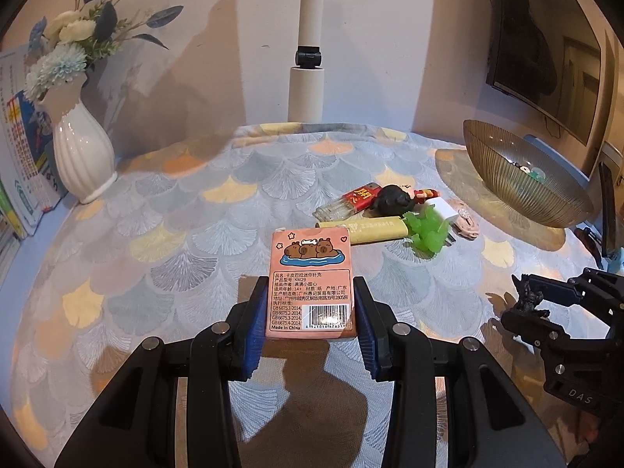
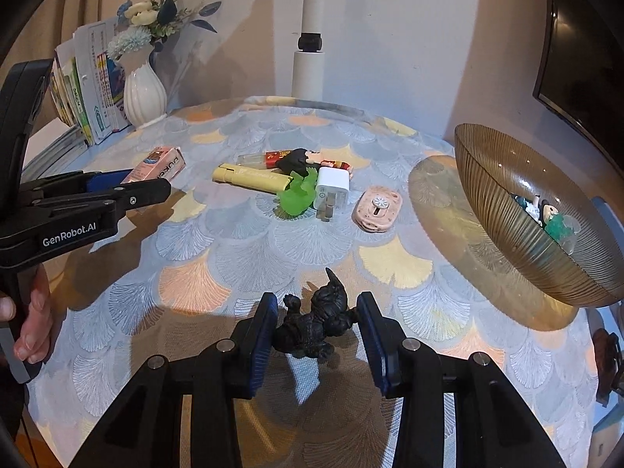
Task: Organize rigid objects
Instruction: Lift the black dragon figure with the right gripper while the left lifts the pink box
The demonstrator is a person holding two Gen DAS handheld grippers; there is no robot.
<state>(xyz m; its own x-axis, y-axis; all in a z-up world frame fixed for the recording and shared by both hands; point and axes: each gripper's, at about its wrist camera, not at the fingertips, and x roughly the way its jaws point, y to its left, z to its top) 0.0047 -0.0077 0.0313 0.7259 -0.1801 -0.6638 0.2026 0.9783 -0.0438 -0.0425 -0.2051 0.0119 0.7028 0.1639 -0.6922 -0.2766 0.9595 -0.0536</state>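
Left wrist view: left hand-held gripper clamped on a pink card box, blue pads pressed to its long sides at the lower half, box raised above the patterned desk. Printed with cartoon capybaras, a label and a barcode; flat-sided, smooth, glossy. Likely risk: slick wrapping sliding between the pads if tilted further, box dropping back among the clutter ahead. Beyond it, a yellow lighter, a green spiky toy and a ribbed glass bowl at right, already holding small items. Right wrist view: right hand-held gripper closed about a small black figurine, lumpy and horned, limbs jutting unevenly, close above the desk near the bottom centre. Likely risk: pads bearing only on protruding parts, so figurine twisting or popping free on the way to the bowl, well apart at right. White charger and pink round-cornered case lying between, open to a knock from a low sweep. Bowl perched at the desk edge, apt to tip under a heavy touch.
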